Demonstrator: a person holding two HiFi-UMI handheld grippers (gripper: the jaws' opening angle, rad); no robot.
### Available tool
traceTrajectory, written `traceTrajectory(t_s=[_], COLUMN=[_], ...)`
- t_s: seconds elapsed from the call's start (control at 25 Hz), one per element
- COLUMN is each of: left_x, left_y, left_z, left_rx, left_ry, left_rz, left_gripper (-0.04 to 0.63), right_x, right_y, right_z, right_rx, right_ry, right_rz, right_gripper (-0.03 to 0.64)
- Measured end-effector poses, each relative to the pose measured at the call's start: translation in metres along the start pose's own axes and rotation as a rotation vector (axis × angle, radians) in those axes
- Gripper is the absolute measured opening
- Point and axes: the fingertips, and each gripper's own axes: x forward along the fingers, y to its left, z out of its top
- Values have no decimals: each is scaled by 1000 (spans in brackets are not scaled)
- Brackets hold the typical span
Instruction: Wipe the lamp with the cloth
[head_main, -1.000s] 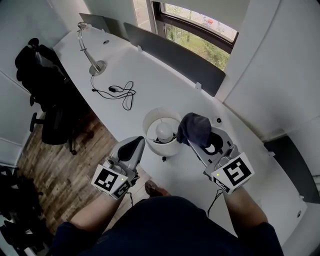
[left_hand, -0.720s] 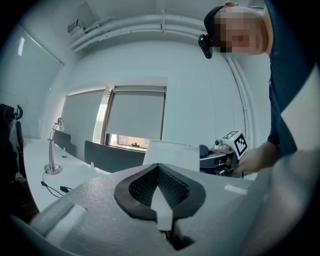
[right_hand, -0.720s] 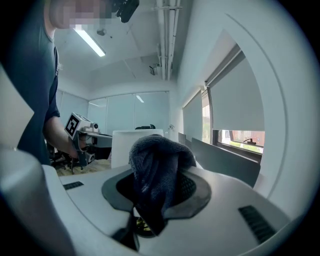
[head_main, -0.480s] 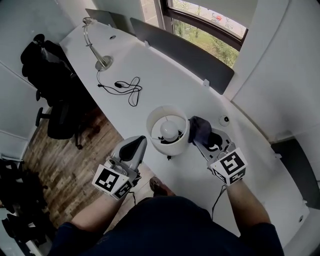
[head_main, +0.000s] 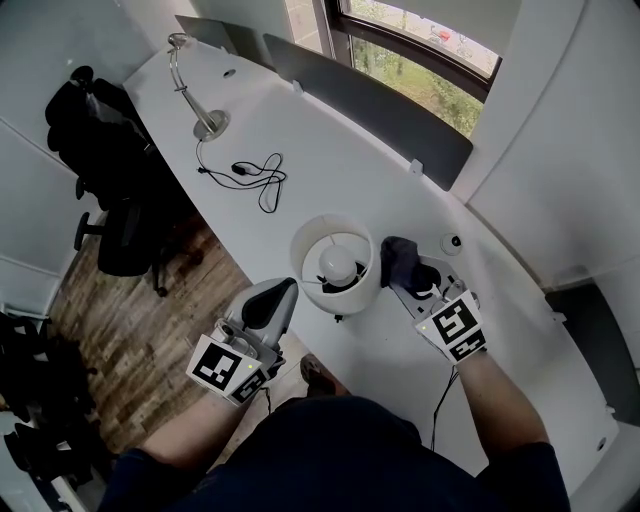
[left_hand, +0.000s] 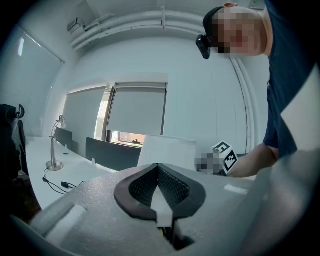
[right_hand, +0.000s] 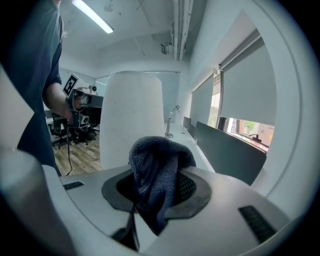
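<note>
A white drum-shaded lamp (head_main: 334, 263) stands near the desk's front edge; I look down into its shade at the bulb. The shade (right_hand: 131, 117) fills the middle of the right gripper view and shows as a pale block (left_hand: 166, 150) in the left gripper view. My right gripper (head_main: 408, 272) is shut on a dark blue cloth (head_main: 401, 258) that sits against the shade's right side. The cloth (right_hand: 156, 172) bunches up between the right jaws. My left gripper (head_main: 274, 302) hangs shut and empty, to the lamp's lower left, off the desk edge.
A silver desk lamp (head_main: 195, 90) with a coiled black cable (head_main: 250, 174) stands at the far left of the long white desk (head_main: 370, 190). A dark divider panel (head_main: 370, 105) runs along the back. A black office chair (head_main: 100, 150) sits on the wood floor, left.
The right gripper has carried the cloth from above the shade's right rim down against its right side. The left gripper has barely moved.
</note>
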Motion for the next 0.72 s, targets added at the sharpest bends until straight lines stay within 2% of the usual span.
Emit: traceTrajectory(t_s=[0.2, 0.72], left_x=[0, 0], left_y=[1, 1], left_z=[0, 2], left_rx=[-7, -8], left_ry=[-7, -16], left_rz=[1, -20], left_gripper=[6, 6], right_x=[-10, -32], right_y=[-2, -9], right_z=[33, 119], right_rx=[-58, -122], right_ry=[-47, -200], right_rz=[8, 12], right_gripper=[123, 123])
